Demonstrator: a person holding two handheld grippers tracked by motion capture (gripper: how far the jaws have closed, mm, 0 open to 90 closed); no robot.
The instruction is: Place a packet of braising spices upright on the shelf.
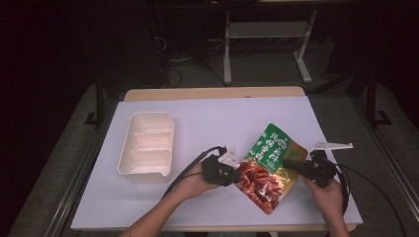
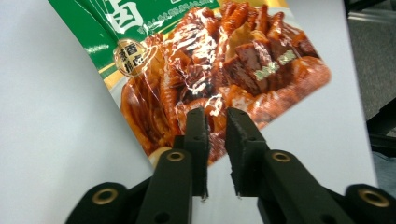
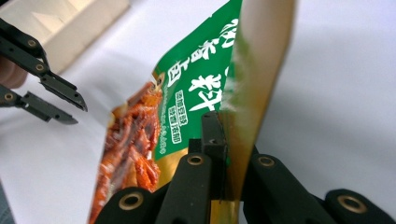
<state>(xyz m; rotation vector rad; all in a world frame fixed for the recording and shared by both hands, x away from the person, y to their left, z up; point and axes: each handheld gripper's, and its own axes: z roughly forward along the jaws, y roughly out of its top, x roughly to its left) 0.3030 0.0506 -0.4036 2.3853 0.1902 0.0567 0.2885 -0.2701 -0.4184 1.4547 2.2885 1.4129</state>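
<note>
Right tool (image 3: 223,140) clamped on the snack bag's (image 1: 269,163) right edge, bag half-lifted off the desk (image 1: 207,123) near-right, left tool (image 2: 215,122) apart at its near edge (not gripping yet), tray (image 1: 147,145) at left empty: early stage, I'd guess.

Hardware: two handheld black grippers.
Left gripper (image 2: 215,122) and right gripper (image 3: 226,126): flat black jaws, brass-coloured rivets, trailing black cables; grey three-cornered plate (image 1: 229,158) on left.

Clamped between the right gripper (image 3: 224,140) jaws: a green snack bag (image 3: 196,93), edge-on. Left of the bag, the left gripper (image 3: 70,109), jaws apart, clear of it.
</note>
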